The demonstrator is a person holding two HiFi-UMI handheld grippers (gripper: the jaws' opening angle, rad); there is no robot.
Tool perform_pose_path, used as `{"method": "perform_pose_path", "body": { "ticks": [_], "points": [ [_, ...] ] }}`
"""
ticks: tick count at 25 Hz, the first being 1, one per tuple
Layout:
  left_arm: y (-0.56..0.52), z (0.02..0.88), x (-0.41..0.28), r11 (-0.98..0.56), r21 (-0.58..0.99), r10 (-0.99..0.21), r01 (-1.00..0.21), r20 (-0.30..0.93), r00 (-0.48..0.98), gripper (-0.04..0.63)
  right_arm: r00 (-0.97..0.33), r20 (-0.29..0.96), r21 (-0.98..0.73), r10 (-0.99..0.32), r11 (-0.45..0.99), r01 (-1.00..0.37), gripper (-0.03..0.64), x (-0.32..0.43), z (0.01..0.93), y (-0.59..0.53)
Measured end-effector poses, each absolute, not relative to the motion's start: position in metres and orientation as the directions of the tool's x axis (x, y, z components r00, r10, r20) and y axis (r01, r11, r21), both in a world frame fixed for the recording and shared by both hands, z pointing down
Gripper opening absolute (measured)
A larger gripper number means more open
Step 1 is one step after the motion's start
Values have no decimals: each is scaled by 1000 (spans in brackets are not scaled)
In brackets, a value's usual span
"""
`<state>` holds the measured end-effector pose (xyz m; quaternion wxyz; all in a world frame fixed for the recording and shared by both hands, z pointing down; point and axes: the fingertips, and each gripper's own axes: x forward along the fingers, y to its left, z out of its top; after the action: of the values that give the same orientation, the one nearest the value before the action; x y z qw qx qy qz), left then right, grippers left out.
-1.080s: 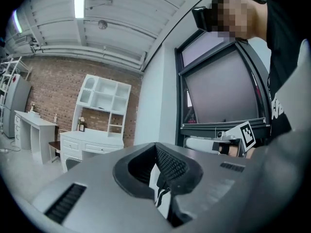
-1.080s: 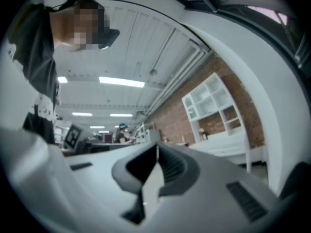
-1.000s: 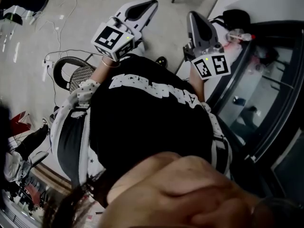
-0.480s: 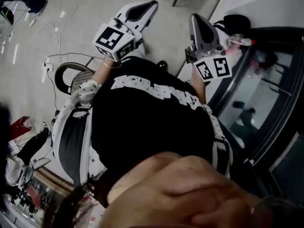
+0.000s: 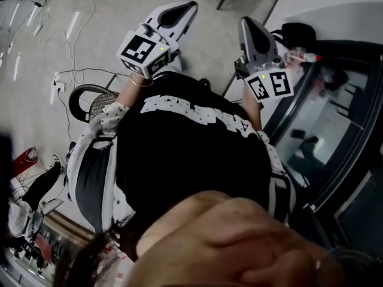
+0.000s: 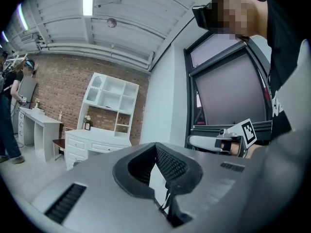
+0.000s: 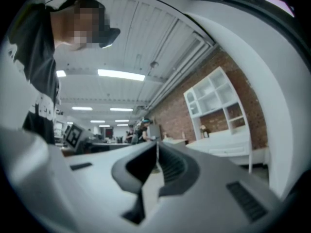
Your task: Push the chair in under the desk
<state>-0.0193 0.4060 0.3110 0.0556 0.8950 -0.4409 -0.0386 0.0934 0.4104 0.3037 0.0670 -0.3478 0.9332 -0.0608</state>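
In the head view both grippers are held out level above the grey floor, ahead of the person's black shirt. My left gripper (image 5: 190,8) is shut with nothing in it, and its tips meet in the left gripper view (image 6: 155,145). Beside it my right gripper (image 5: 245,24) is shut and empty too, its tips together in the right gripper view (image 7: 156,144). A black mesh-backed chair (image 5: 90,97) stands on the floor at the person's left, well apart from both grippers. A white desk (image 6: 36,118) stands far off by the brick wall.
A black-framed glass panel (image 5: 326,118) runs close along the right, with a white surface (image 5: 341,8) beyond it. Cables (image 5: 72,70) trail over the floor at the left. White drawers with a shelf unit (image 6: 104,130) stand against the brick wall. People (image 7: 138,130) stand far off.
Both grippers stay shut and keep their place ahead of the body. The floor, the cables and the chair have slid slightly in the head view as the person moves across the room.
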Motion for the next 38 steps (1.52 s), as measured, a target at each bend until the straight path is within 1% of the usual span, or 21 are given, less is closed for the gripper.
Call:
{"method": "perform_pose_path", "body": {
  "ticks": [14,21,30,38],
  "points": [
    [348,324,-62,-572,180,-813,-800,3,582,35,-756,-41,-155,-653,752,-641,32,59,310,349],
    [324,326,-90,-550,162,-830,-819,2,558,35,-764,-28,-141,-644,760,-635,32,38,309,321],
    [305,334,-142,-514,199,-850,-834,13,527,35,-781,-2,-129,-625,774,-619,32,-9,311,289],
    [290,341,-191,-482,222,-869,-847,-2,494,35,-792,25,-121,-610,785,-608,32,-52,317,264]
  ]
}}
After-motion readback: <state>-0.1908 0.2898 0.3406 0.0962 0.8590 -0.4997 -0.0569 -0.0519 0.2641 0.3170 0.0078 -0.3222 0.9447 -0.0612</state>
